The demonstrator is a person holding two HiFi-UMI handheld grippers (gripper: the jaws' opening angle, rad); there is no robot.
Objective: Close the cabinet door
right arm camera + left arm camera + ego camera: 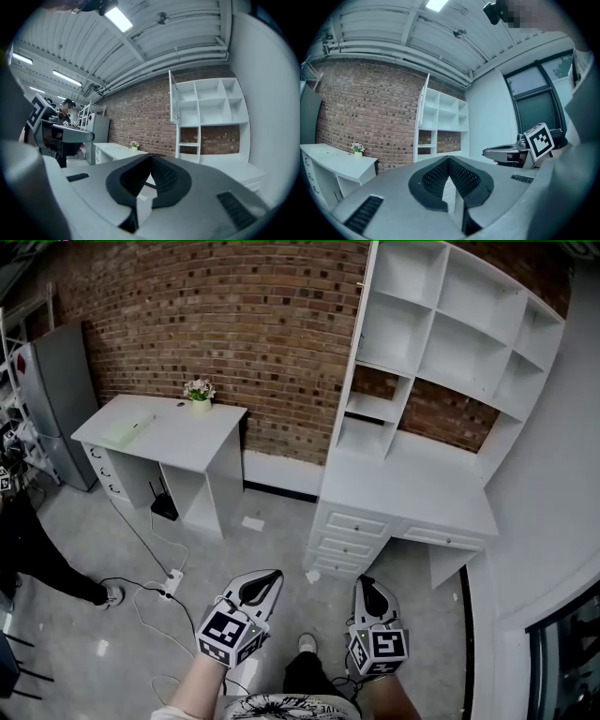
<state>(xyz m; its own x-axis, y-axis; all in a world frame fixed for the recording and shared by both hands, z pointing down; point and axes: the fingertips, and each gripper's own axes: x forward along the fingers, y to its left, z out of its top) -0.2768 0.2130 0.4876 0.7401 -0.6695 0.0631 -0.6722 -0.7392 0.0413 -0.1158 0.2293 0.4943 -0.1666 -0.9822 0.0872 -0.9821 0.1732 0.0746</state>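
Cabinet door point(173, 96): open, swung out from the upper left edge of the white shelf unit point(469, 357); well apart from both grippers.
Shelf unit: open compartments, standing on a white table point(412, 488) with drawers point(352, 540), against the brick wall point(253, 324).
Left gripper point(270, 577): low in the head view, pointing toward the unit; jaws closed tip to tip, nothing between them.
Right gripper point(368, 585): beside the left one; jaws likewise pressed together and empty.
Side table point(159, 432): left of the unit, carrying a small flower pot point(199, 395).
Fridge point(56, 399): far left.
Floor: power strip point(171, 584) with cables.
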